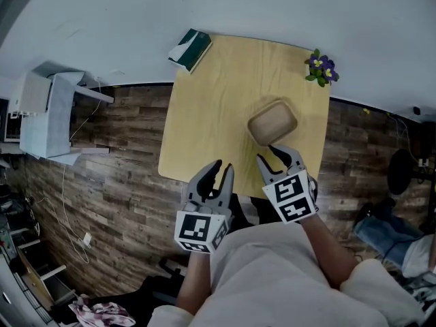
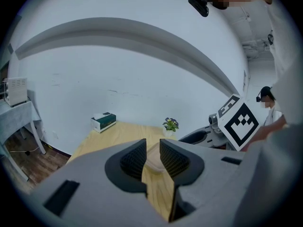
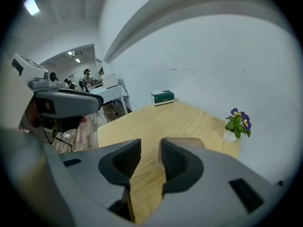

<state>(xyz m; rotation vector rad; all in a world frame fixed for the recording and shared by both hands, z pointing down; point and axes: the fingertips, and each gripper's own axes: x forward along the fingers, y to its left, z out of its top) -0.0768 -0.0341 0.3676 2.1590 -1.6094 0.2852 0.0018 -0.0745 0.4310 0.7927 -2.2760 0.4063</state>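
Evidently, left gripper (image 1: pixel 219 169) and right gripper (image 1: pixel 278 154) fingers gape empty, so a low right approach could shove the shallow tan wooden bowl (image 1: pixel 272 121) across the pale surface (image 1: pixel 211 114).

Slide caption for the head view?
Open left gripper and open right gripper at the near edge of a table, the right one beside a bowl.
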